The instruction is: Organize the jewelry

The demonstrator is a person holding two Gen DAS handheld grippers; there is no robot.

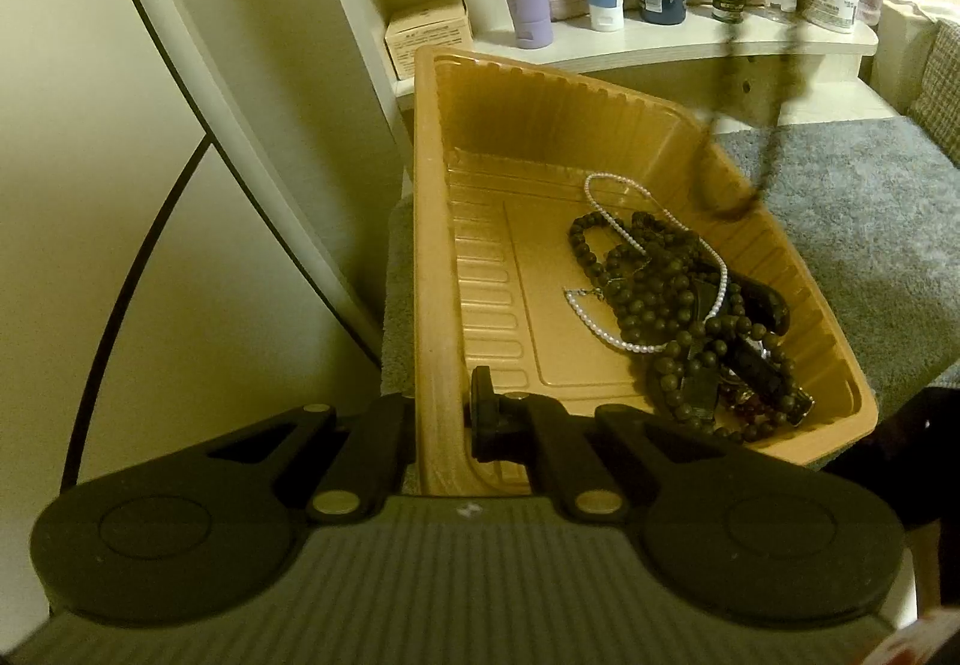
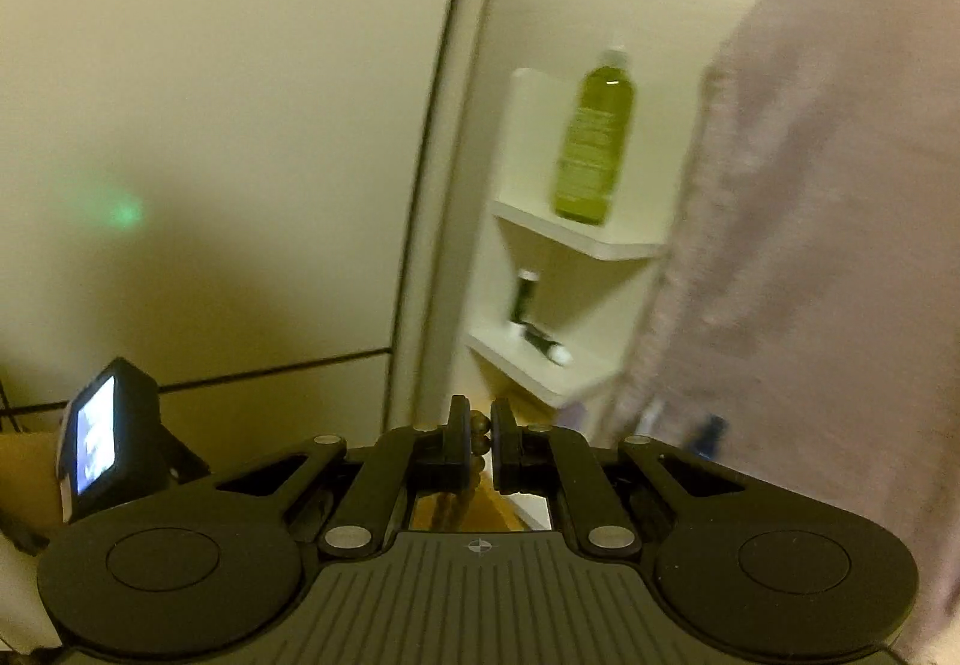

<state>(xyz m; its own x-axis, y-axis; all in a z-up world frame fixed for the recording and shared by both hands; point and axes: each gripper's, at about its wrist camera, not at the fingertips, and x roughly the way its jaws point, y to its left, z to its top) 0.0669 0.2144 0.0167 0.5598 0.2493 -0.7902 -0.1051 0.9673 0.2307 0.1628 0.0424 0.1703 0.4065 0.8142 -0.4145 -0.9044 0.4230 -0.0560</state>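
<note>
A tan plastic tray (image 1: pixel 427 197) rests on a grey mat. My left gripper (image 1: pixel 441 416) is shut on its near left wall, one finger outside and one inside. A tangled pile of dark bead necklaces (image 1: pixel 678 305) lies in the tray's right half, with a white pearl necklace (image 1: pixel 624 233) draped over it. A blurred dark bead strand (image 1: pixel 735 65) hangs above the tray's far right corner. In the right wrist view my right gripper (image 2: pixel 478 434) is shut on dark beads (image 2: pixel 478 421), held up facing the wall and shelves, and the strand (image 2: pixel 447 503) trails down below the fingers.
White corner shelves (image 1: pixel 600 47) behind the tray carry tubes, bottles and jars. A pinkish towel (image 2: pixel 810 245) hangs at the right. A green bottle (image 2: pixel 594 143) stands on an upper shelf. A small lit screen (image 2: pixel 96 443) sits at the left. The grey mat (image 1: pixel 840 221) extends right of the tray.
</note>
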